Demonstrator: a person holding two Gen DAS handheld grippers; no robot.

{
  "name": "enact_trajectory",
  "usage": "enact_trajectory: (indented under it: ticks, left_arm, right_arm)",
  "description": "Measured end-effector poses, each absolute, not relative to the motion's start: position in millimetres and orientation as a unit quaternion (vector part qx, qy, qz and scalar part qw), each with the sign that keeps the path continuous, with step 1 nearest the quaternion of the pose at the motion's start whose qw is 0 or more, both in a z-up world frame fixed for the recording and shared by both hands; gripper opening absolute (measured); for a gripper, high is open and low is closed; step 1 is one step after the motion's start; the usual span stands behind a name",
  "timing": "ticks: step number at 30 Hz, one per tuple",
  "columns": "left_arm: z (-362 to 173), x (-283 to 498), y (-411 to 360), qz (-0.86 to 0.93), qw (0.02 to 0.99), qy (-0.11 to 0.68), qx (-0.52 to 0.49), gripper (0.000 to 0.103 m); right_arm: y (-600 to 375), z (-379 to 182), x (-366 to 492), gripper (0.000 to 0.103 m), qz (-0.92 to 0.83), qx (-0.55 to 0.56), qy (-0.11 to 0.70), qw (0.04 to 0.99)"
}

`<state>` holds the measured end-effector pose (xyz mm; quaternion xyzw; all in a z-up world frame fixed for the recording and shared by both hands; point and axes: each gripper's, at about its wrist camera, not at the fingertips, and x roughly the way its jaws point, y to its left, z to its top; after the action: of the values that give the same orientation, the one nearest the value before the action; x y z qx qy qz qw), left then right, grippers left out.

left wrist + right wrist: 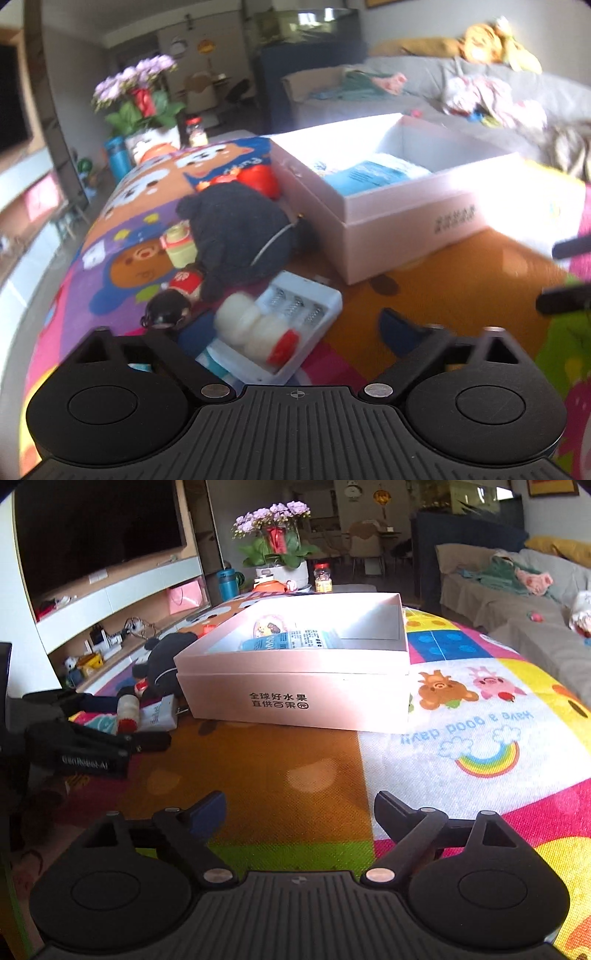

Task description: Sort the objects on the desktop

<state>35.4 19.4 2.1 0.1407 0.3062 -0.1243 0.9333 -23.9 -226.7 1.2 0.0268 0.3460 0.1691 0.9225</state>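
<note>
Directly ahead of the left gripper (291, 332), a small white plastic bottle with a red cap (255, 332) lies on its side in a white plastic battery charger tray (306, 314) with three visible springs. The bottle's long axis runs diagonally, cap end towards the gripper and to the right, base end up-left. It sits slightly left of the midline between the fingers, so a small leftward shift looks needed before closing. The left jaws stand wide apart and hold nothing.

The right gripper (299, 808) is also spread wide and empty, hovering over bare orange mat well apart from the bottle; the left hand is judged the nearer one for this pick.

Beside the tray: a black glossy round toy (166, 314), a red and white patterned item (184, 280), a pale green lidded cup (179, 245), and a dark plush garment heap (236, 229), all on the colourful cartoon play mat (480, 716).

Beyond and right of the tray stands the open pale pink cardboard box (295, 690), likely the sorting target; it already holds blue-printed packets (291, 640).

Writing: the box front reads "全球好水果 直供百果园". The mat shows "Have a good day!" upside down from the right wrist view. The left gripper body, seen from the right wrist view, carries "GenRobot.AI", partly blurred. The bottle's label is unreadable.
</note>
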Motion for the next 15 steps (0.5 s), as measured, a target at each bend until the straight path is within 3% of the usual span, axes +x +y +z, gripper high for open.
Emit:
enact_trajectory:
  ticks: [2,4,7,15]
  left_arm:
    - [2.1,32.3,19.2,-0.126,0.933,0.304,0.147,0.076]
    - [3.5,28.6,20.1,-0.116,0.933,0.304,0.153,0.055]
    - [10.0,17.2,22.1,-0.124,0.930,0.315,0.143,0.049]
    - [17.9,-11.5,-16.9,-0.269,0.906,0.319,0.071,0.059]
  right_arm:
    - [-228.0,0.7,-24.7,0.090,0.171,0.031,0.344,0.923]
    - [-229.7,1.1,-25.2,0.092,0.171,0.035,0.343,0.923]
    - [-234.3,0.6,-25.4,0.099,0.170,0.048,0.343,0.923]
    - [-239.5,-0.4,-20.4,0.103,0.174,0.073,0.351,0.917]
